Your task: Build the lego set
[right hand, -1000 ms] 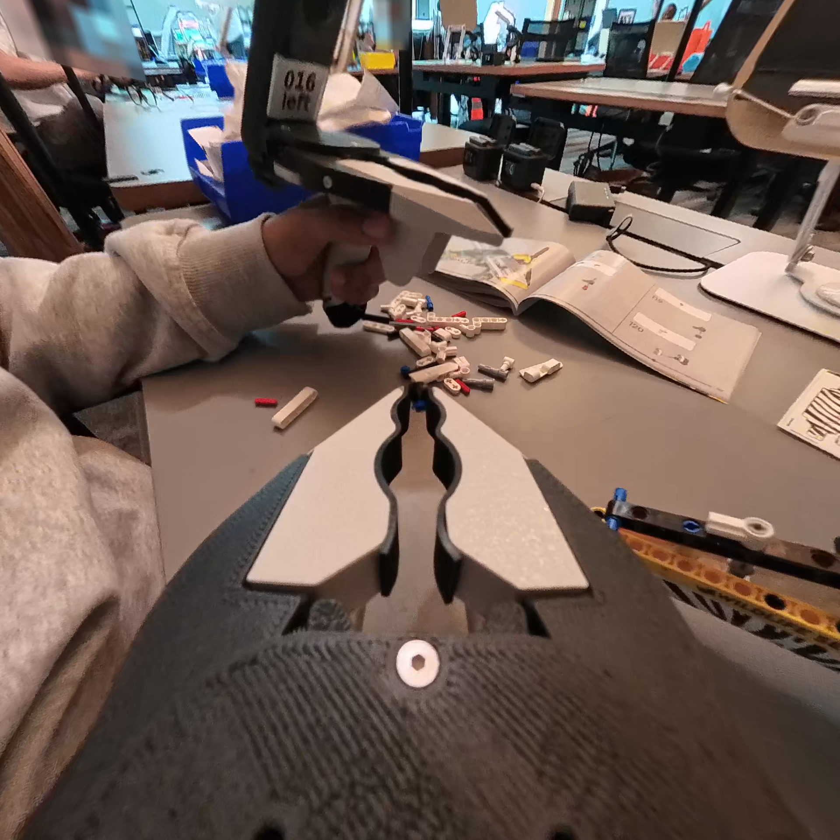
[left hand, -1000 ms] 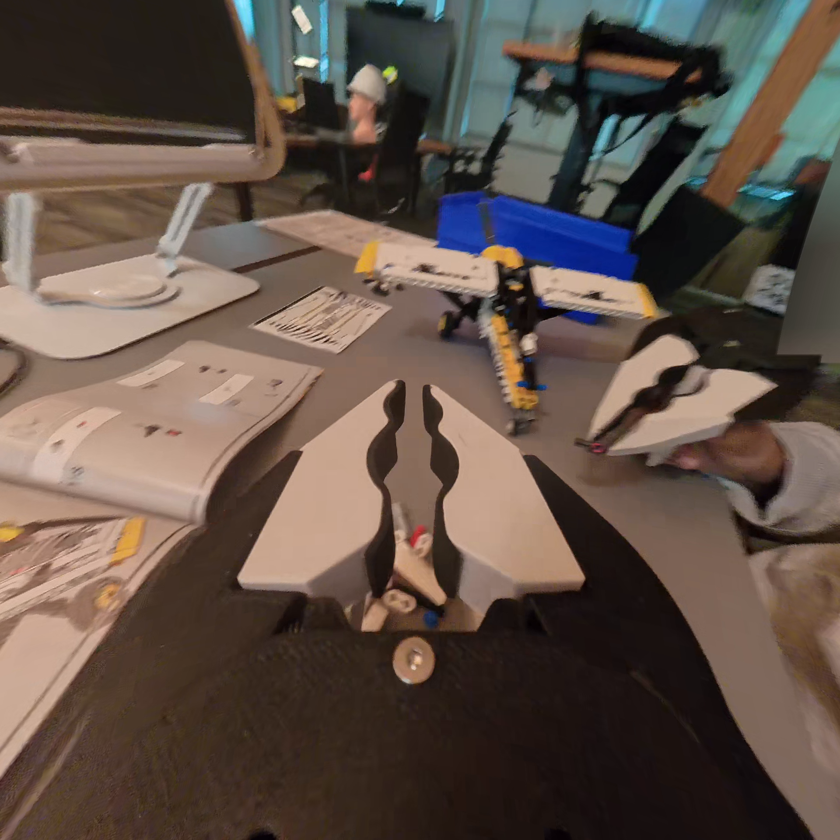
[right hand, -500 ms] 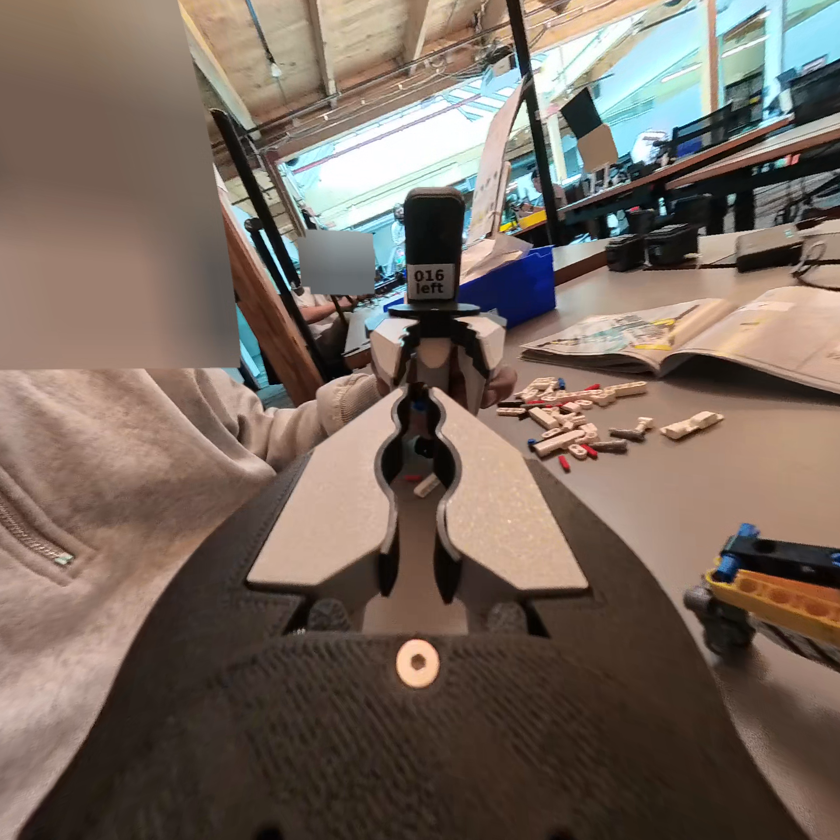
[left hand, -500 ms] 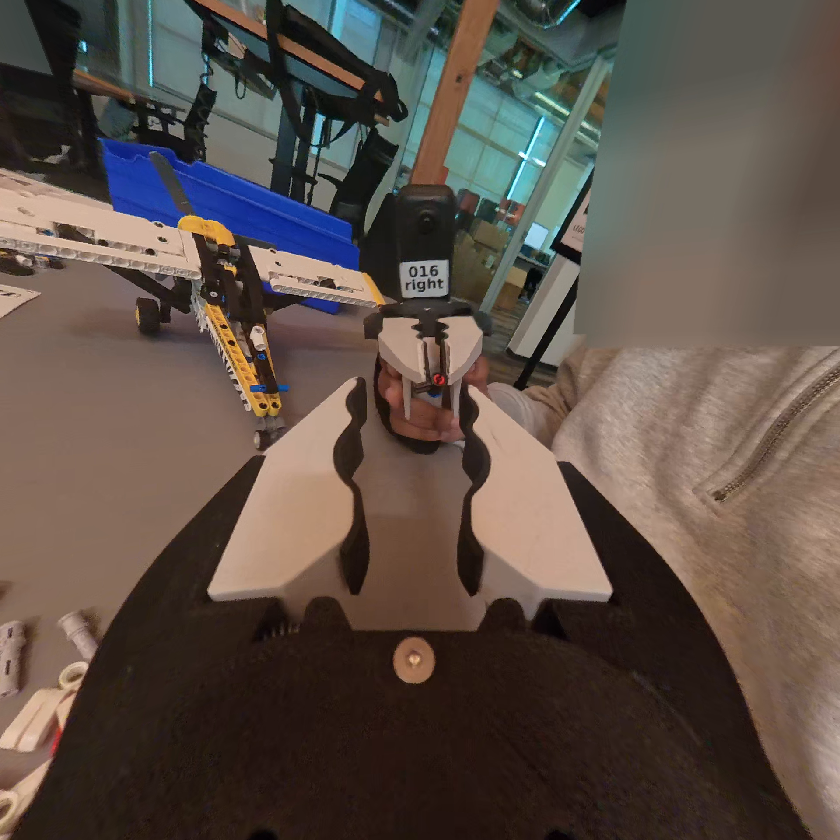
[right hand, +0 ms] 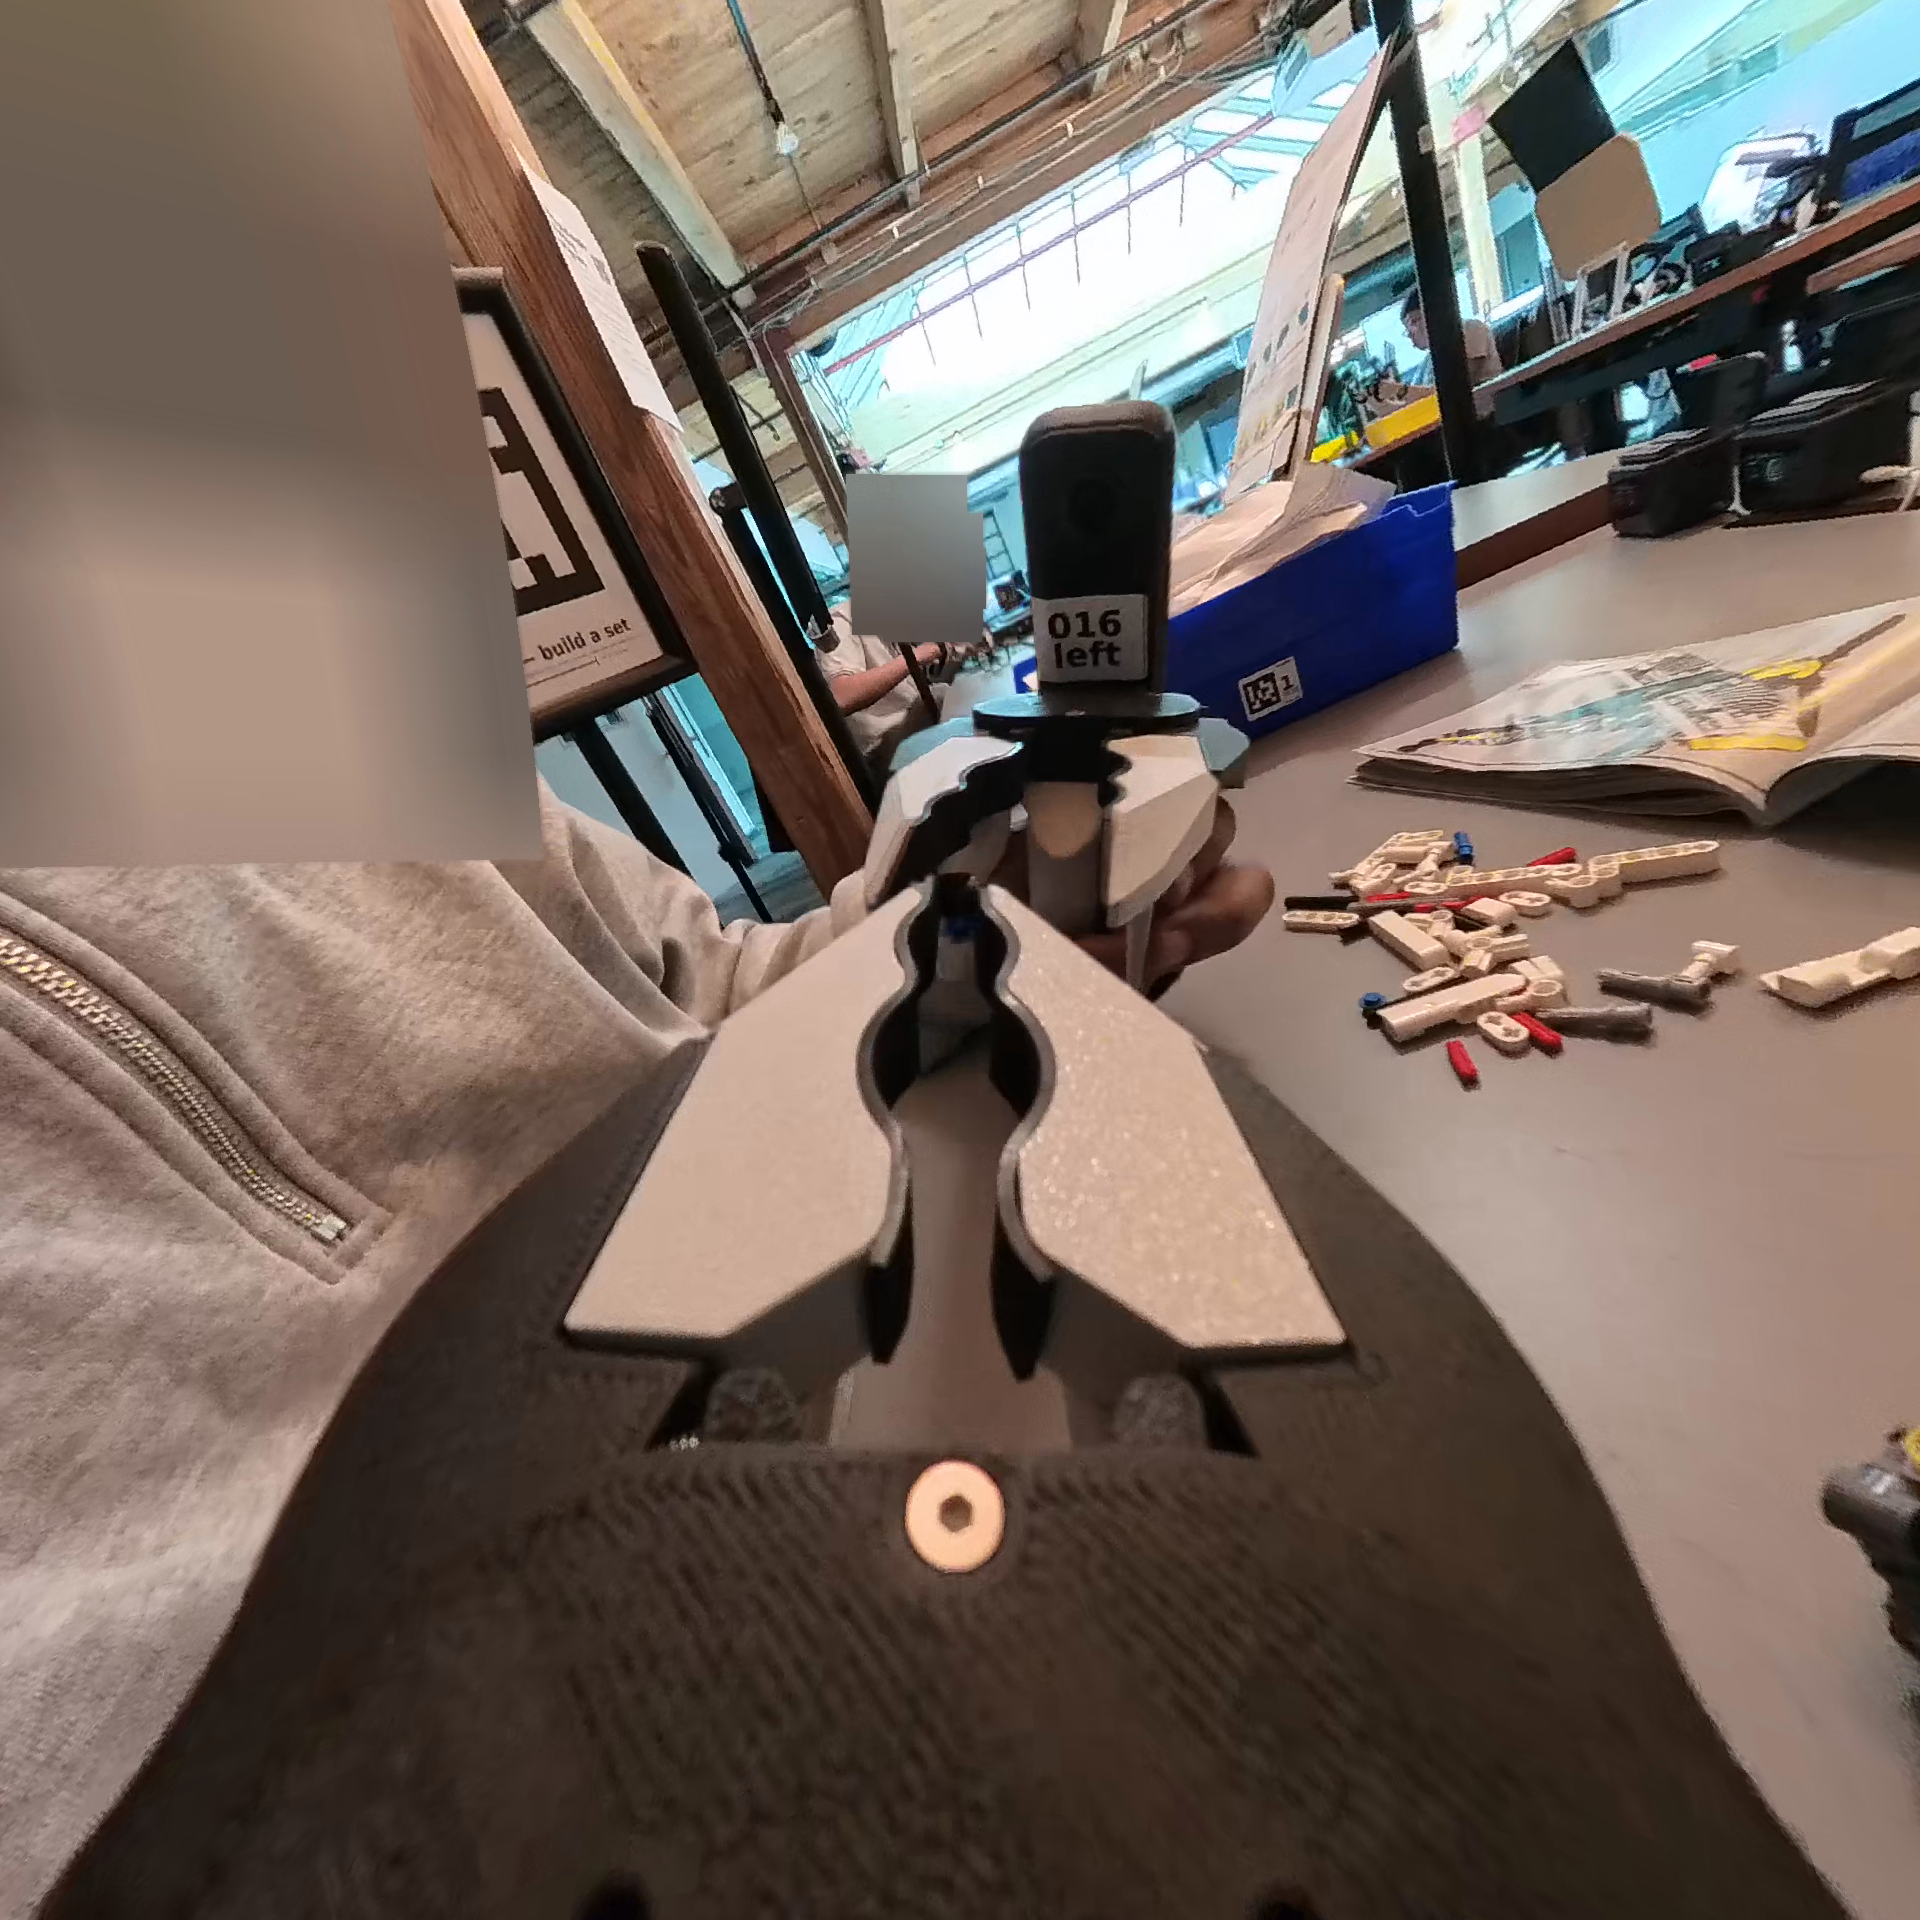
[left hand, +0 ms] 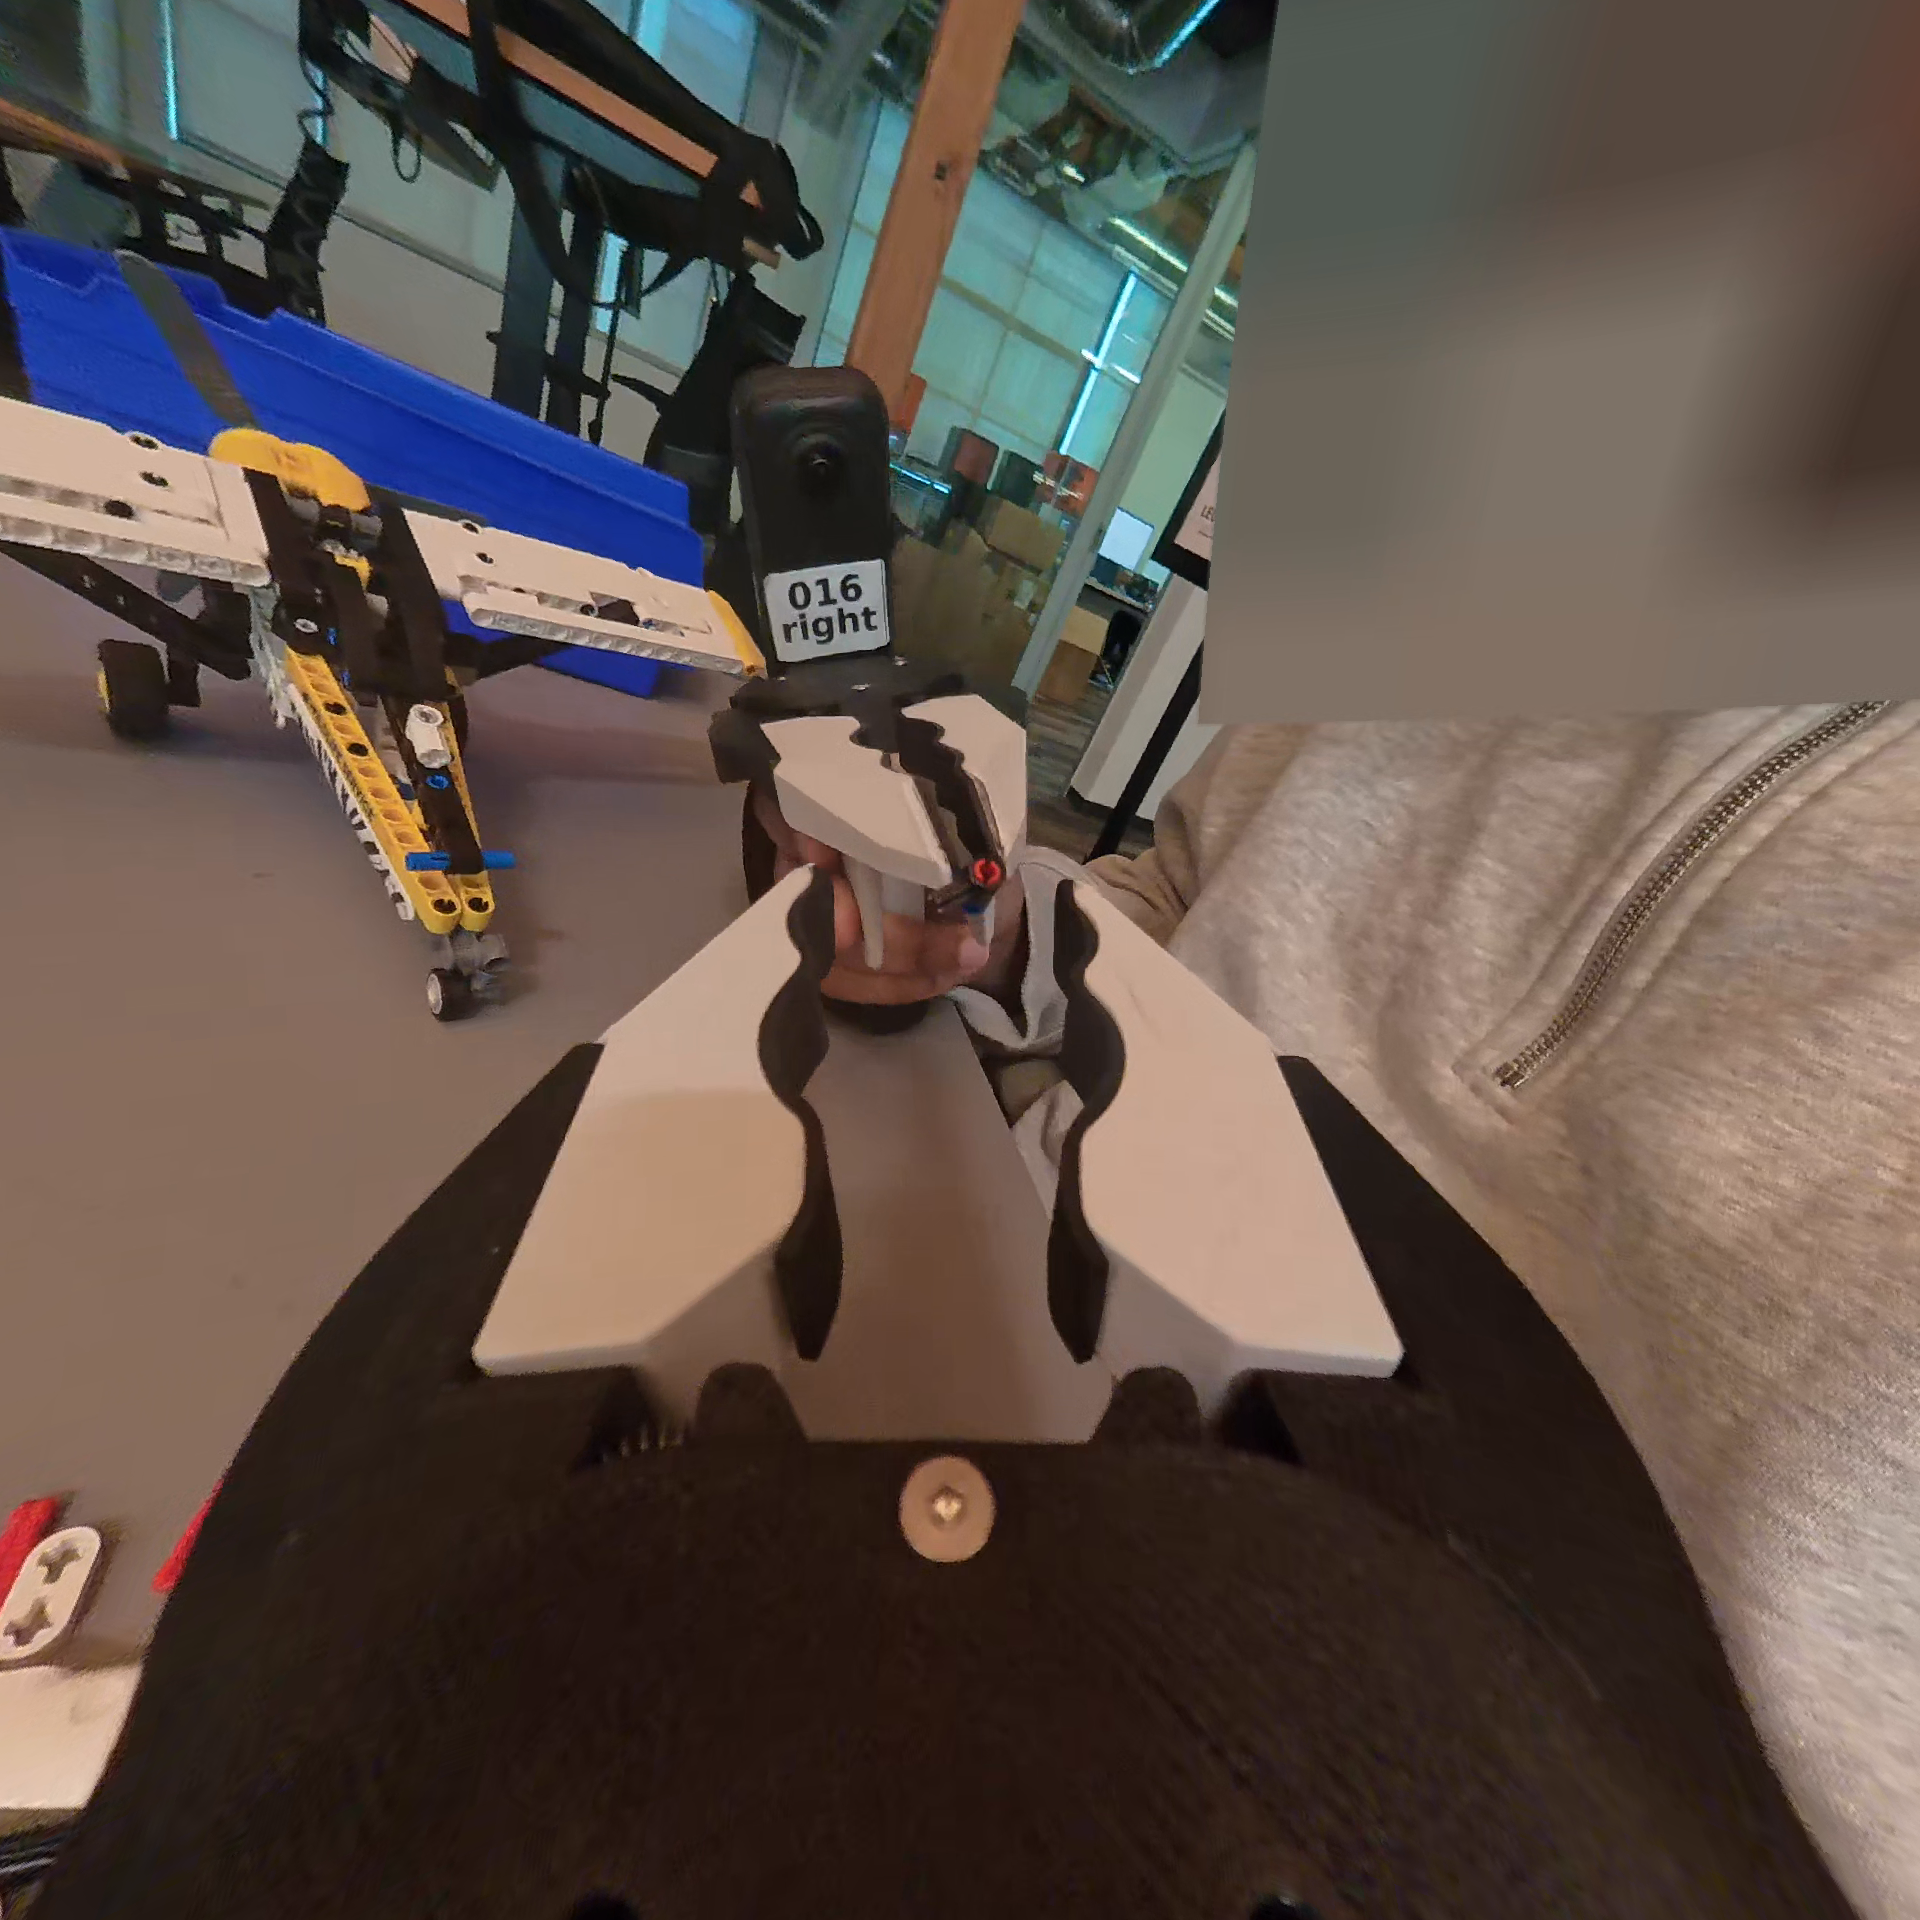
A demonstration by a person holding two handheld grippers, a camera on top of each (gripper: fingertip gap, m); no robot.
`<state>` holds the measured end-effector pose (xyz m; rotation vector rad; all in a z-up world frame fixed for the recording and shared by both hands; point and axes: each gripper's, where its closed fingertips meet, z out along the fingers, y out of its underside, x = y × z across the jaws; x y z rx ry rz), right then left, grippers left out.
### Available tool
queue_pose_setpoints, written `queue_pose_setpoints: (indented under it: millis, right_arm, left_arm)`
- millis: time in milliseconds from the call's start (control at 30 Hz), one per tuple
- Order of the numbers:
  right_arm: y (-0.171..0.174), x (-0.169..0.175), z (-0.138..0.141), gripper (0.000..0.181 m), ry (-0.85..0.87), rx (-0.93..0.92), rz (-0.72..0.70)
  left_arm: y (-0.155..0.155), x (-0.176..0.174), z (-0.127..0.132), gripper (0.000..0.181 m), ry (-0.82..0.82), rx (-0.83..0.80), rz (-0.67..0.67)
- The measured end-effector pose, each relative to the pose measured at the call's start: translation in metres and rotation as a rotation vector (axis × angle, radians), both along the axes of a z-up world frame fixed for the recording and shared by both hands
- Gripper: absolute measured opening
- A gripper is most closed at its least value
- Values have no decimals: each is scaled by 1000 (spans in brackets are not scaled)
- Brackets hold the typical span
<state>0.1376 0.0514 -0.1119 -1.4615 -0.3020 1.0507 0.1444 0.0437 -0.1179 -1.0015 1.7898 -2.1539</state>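
My left gripper is open and empty, held above the grey table. It faces my right gripper, which also shows in its own view. The right gripper is shut on a small pin with a red end and a blue end. The pin's tip sits just in front of the left gripper's open fingers. In the right wrist view the left gripper is right behind the pin. The white, yellow and black lego plane stands on the table to the left.
A pile of loose white, red and grey pieces lies on the table, with an open instruction booklet behind it. A blue bin stands at the table's far edge. The person's grey sweater is close beside both grippers. The grippers are tip to tip, or close to it.
Both grippers have swung up from the table to face each other and have drawn closer. The left gripper has left the loose pile and opened wider. The right gripper still holds the pin.
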Motion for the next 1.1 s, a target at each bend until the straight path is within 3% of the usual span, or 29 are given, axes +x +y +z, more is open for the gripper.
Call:
queue_pose_setpoints:
  millis: [367, 467, 800, 1100]
  right_arm:
    - [-2, 5, 2, 4, 71, -10, 18]
    - [-2, 6, 3, 4, 79, -7, 16]
    - [1, 11, 4, 0, 114, -14, 2]
    - [19, 38, -9, 0, 160, -130, -165]
  left_arm:
    - [2, 4, -1, 17, -5, 29, 32]
    - [3, 3, 1, 2, -15, 23, 35]
    - [7, 3, 0, 0, -24, 35, 57]
    - [16, 15, -14, 0, 37, 93, 135]
